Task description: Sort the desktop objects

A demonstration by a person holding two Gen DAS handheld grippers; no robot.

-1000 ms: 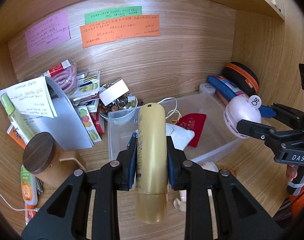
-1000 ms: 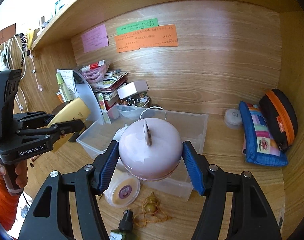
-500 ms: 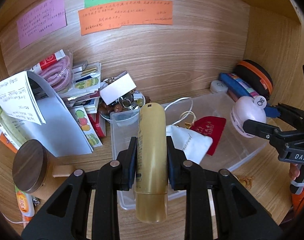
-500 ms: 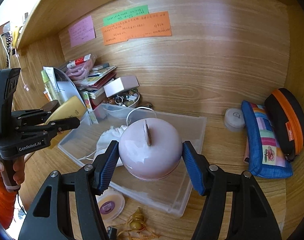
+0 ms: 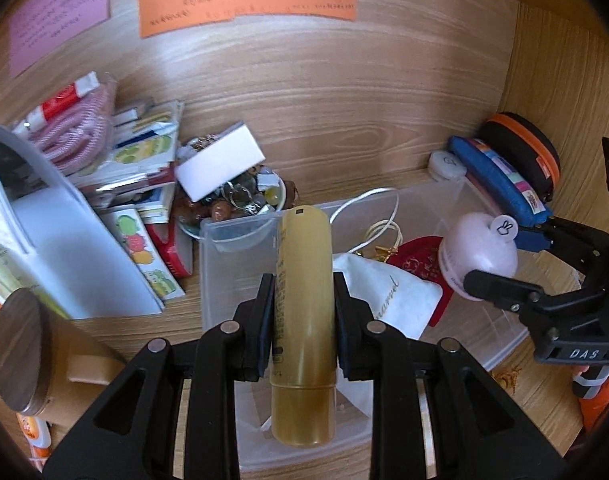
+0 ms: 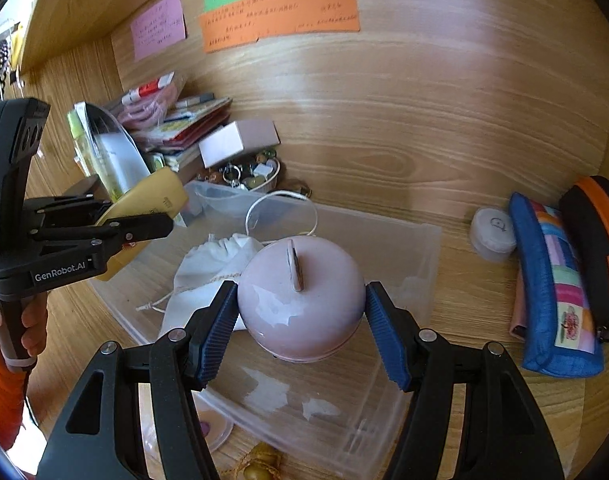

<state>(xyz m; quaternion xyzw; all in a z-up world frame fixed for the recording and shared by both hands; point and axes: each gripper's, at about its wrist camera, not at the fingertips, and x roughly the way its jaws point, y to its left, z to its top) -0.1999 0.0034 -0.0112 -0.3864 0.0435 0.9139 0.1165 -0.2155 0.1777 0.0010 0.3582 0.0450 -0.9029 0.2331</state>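
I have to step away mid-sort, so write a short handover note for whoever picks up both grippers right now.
Left gripper: shut on the gold tube, held over the near-left part of the clear bin.
Right gripper: shut on the pink round jar, also over the bin.
Already in the bin: white drawstring pouch, red pouch, white cord.
Left: release both items into the bin. A small round tin and a gourd charm lie on the desk in front of the bin.
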